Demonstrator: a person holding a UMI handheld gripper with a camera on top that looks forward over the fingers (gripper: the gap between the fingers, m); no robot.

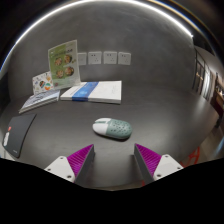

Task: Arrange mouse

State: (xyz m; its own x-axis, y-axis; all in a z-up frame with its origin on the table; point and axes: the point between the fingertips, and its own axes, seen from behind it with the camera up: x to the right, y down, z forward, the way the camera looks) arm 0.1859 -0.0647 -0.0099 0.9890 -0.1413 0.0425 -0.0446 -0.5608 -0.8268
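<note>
The gripper [113,158] shows two fingers; each bears a magenta pad [79,157] on its inner face, triangular in outline and ribbed with fine ridges; outside each pad lies a pale, whitish finger body [60,170]; the pads taper forward to points.

Dark grey table [150,108] before a pale wall [140,45] with small sockets [108,57]

Dark grey table [150,110], smooth and matte. Lying directly on it: a pale mouse [111,127] just ahead of the fingers, a white-and-blue book [92,92] beyond, an illustrated booklet [40,98] beside that, a dark flat pad [18,133] nearby.
</note>
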